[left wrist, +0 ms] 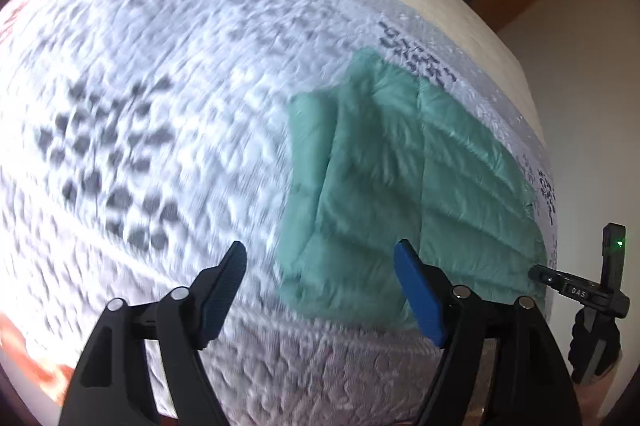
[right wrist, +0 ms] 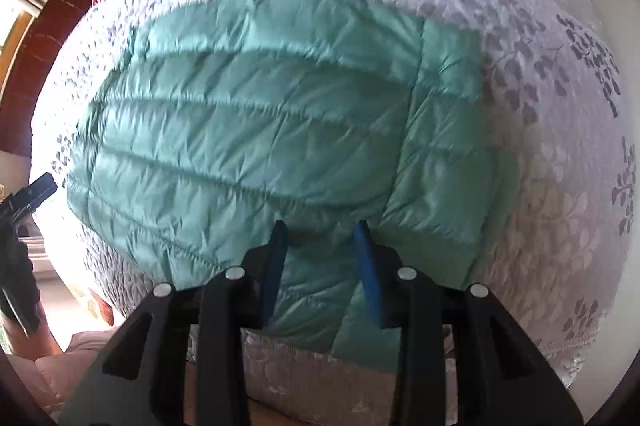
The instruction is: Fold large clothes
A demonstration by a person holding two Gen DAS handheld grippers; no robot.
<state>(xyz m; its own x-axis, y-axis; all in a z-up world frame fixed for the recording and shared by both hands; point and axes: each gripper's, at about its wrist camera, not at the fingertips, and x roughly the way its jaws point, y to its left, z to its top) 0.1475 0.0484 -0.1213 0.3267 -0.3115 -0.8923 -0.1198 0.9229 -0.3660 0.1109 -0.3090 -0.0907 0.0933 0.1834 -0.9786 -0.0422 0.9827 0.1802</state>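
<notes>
Folding looks mostly done: green puffer jacket lies compact on bed, left hand-held gripper wide and empty at 6 o'clock, right hand-held gripper half-open, gripping nothing.

Bed under a white quilted leaf-print cover, folded teal puffer jacket lying flat on it
</notes>
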